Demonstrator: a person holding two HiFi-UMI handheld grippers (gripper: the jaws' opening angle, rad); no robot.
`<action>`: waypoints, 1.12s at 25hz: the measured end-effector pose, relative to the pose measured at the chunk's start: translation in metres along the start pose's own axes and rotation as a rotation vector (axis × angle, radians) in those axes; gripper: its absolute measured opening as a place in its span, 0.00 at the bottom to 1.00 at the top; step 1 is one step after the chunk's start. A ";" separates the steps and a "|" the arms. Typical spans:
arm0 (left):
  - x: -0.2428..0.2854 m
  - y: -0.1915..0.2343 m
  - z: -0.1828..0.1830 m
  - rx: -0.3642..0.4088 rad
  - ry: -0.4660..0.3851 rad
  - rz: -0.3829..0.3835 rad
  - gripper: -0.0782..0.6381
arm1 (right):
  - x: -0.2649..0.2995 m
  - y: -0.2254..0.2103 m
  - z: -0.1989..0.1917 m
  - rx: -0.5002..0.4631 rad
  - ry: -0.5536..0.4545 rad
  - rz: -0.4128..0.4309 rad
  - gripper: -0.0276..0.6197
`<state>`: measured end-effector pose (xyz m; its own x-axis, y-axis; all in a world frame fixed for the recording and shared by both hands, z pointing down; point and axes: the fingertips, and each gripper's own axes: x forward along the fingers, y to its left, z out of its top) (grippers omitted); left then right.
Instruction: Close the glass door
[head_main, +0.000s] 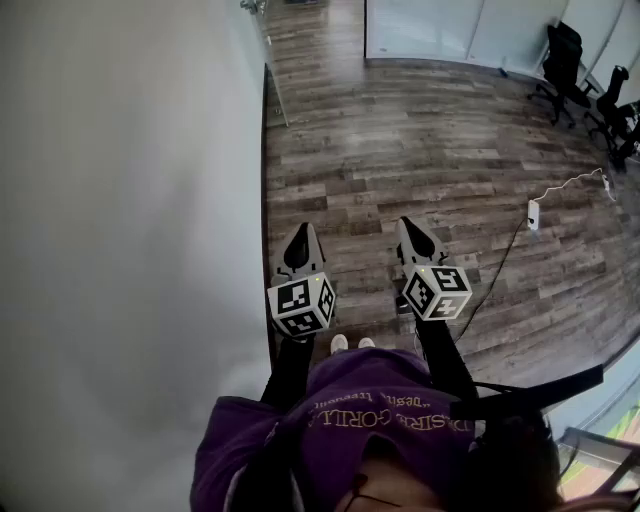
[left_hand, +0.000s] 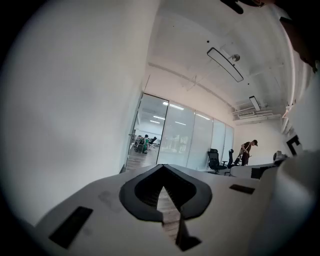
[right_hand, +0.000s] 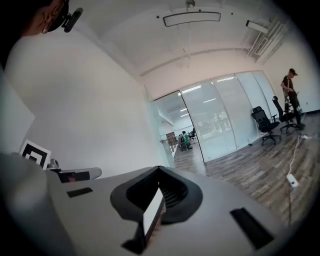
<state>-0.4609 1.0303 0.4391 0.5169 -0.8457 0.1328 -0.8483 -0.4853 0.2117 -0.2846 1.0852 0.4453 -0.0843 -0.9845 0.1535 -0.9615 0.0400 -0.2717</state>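
Observation:
The glass door (head_main: 276, 88) stands open at the far end of the white wall, seen edge-on from the head view, with its handle (head_main: 254, 6) at the top. In the right gripper view the door leaf (right_hand: 164, 131) juts out beside the open doorway (right_hand: 184, 131). The left gripper view shows the same doorway (left_hand: 148, 136) far ahead. My left gripper (head_main: 301, 232) and right gripper (head_main: 408, 224) are held side by side in front of me, well short of the door. Both are shut with nothing between their jaws (left_hand: 162, 167) (right_hand: 159, 171).
A white wall (head_main: 120, 200) runs along my left. Glass partitions (head_main: 430, 28) close off the far side. Office chairs (head_main: 565, 58) stand at the back right. A power strip (head_main: 533, 213) with its cable lies on the wooden floor. A person (right_hand: 290, 95) stands far right.

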 end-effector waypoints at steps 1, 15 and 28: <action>0.001 0.002 0.000 0.001 0.002 0.001 0.11 | 0.000 0.002 0.002 0.000 0.001 0.003 0.04; -0.005 0.013 -0.002 0.016 0.010 0.032 0.11 | 0.004 0.016 0.004 -0.022 0.006 0.043 0.04; -0.013 0.082 0.015 0.014 -0.028 0.151 0.11 | 0.042 0.027 0.008 0.010 -0.019 0.002 0.04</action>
<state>-0.5394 0.9985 0.4404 0.3797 -0.9152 0.1348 -0.9180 -0.3547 0.1774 -0.3123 1.0441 0.4370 -0.0813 -0.9875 0.1352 -0.9587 0.0404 -0.2816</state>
